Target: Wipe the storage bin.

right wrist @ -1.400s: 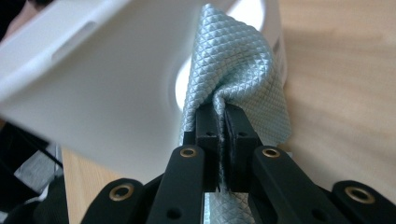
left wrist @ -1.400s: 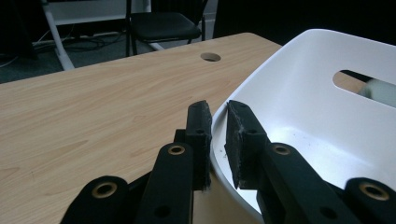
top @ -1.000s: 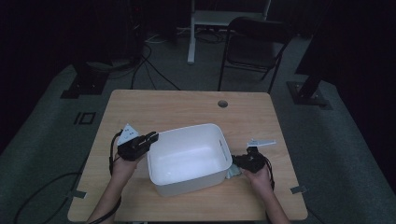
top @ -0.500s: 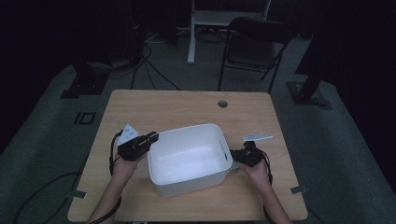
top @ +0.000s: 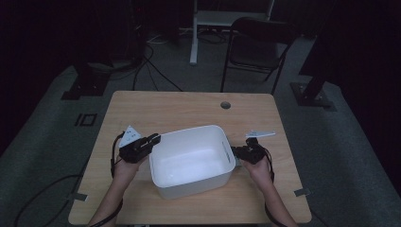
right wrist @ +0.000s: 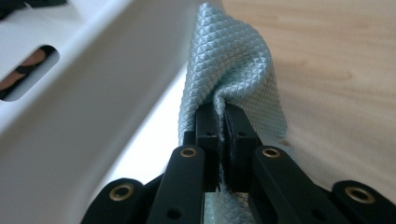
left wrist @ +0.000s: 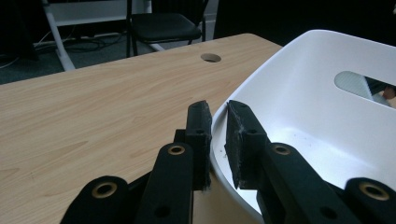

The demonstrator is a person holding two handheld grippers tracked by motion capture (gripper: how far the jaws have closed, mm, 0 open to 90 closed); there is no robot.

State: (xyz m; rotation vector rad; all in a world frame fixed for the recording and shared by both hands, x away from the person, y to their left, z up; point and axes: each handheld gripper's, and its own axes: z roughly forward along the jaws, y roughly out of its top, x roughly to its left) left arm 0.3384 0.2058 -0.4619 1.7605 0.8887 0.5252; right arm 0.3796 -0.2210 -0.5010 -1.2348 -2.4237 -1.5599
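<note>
Right gripper [right wrist: 218, 116] is pinched tight on a light blue cloth [right wrist: 233, 70], right beside the white tub [top: 191, 158]. Left gripper [left wrist: 217, 116] clamps the tub's rim on the wooden table [top: 179, 109].

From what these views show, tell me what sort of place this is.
Probably a dim lab or recording room, not a home: a bare wooden table with a cable hole, cables trailing over grey carpet, metal stand bases and a folding chair behind.
</note>
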